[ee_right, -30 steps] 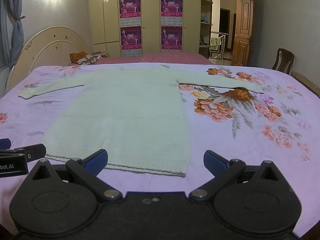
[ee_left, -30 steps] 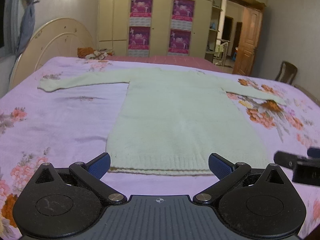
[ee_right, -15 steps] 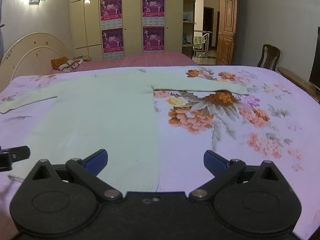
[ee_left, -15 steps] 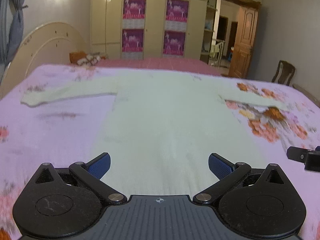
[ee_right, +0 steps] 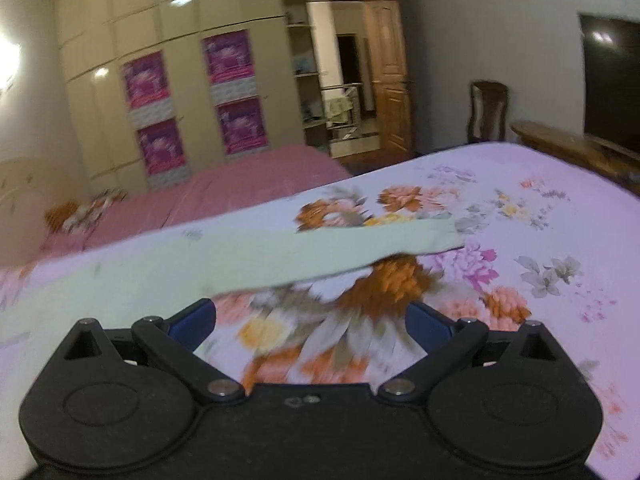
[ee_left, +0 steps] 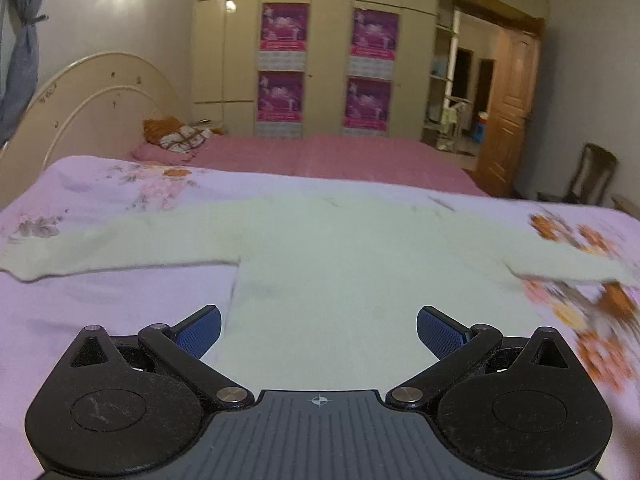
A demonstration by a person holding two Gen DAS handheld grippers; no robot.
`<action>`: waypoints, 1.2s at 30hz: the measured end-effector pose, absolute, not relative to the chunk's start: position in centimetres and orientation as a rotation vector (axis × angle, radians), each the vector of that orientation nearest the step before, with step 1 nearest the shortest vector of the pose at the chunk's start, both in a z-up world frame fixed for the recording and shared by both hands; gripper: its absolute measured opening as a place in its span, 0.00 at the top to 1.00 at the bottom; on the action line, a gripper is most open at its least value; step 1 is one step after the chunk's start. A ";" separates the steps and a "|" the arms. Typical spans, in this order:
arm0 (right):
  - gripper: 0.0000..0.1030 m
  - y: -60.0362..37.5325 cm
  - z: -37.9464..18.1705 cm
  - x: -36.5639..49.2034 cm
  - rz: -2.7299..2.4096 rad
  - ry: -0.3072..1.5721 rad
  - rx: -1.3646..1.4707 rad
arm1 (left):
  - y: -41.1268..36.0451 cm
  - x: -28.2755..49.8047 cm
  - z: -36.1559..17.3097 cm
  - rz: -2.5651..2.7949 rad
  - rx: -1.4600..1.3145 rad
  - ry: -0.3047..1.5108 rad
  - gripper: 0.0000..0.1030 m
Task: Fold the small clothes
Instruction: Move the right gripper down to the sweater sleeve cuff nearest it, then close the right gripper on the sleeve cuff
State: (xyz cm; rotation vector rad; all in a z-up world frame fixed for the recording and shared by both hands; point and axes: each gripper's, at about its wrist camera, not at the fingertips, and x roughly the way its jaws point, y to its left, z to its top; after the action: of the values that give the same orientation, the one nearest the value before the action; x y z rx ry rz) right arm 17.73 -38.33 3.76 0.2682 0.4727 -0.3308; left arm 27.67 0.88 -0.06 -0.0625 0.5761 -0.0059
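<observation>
A pale green knit sweater [ee_left: 344, 264] lies flat on the floral pink bedspread [ee_left: 92, 312] with both sleeves spread out. My left gripper [ee_left: 318, 328] is open and empty, above the sweater's body near the left armpit. The left sleeve [ee_left: 100, 248] stretches to the left. My right gripper [ee_right: 308, 322] is open and empty, over the flower print just in front of the right sleeve [ee_right: 320, 250]. The sleeve's cuff [ee_right: 444, 236] lies to the right of the gripper. The sweater's hem is out of view.
A second bed with a pink cover [ee_left: 320, 156] and a cushion [ee_left: 176, 136] lies beyond. A cream headboard [ee_left: 92, 108] stands at the left. A wardrobe [ee_left: 320, 60], a wooden door [ee_left: 508, 108], a chair [ee_right: 488, 108] and a television [ee_right: 608, 80] line the walls.
Both grippers have moved forward over the sweater from its hem toward the sleeves. The right gripper has swung right toward the right sleeve. Both stay open.
</observation>
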 end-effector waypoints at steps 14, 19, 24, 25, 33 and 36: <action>0.55 -53.2 -6.2 28.8 -0.466 0.478 0.721 | 2.0 42.6 -7.0 0.060 -0.059 0.708 0.00; 0.57 -56.6 -8.7 28.8 -0.500 0.391 0.913 | 1.7 44.0 -7.9 0.049 -0.053 0.707 0.00; 0.60 -58.9 -9.3 28.9 -0.506 0.344 1.000 | 2.6 45.0 -8.6 0.072 -0.074 0.708 0.00; 0.64 -59.2 -9.3 29.1 -0.509 0.350 0.996 | 2.8 45.2 -8.7 0.077 -0.078 0.710 0.00; 0.94 -59.7 -8.7 30.2 -0.539 0.411 0.871 | 4.2 46.0 -9.3 0.055 -0.053 0.781 0.00; 0.94 -59.5 -8.3 30.2 -0.548 0.414 0.860 | 4.3 45.8 -9.4 0.016 -0.020 0.802 0.00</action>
State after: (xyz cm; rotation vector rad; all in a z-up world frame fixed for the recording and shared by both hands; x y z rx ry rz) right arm 30.23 -59.51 -8.31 0.8602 0.4143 -0.5479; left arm 45.85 4.31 -9.43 -0.0196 0.8019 0.0157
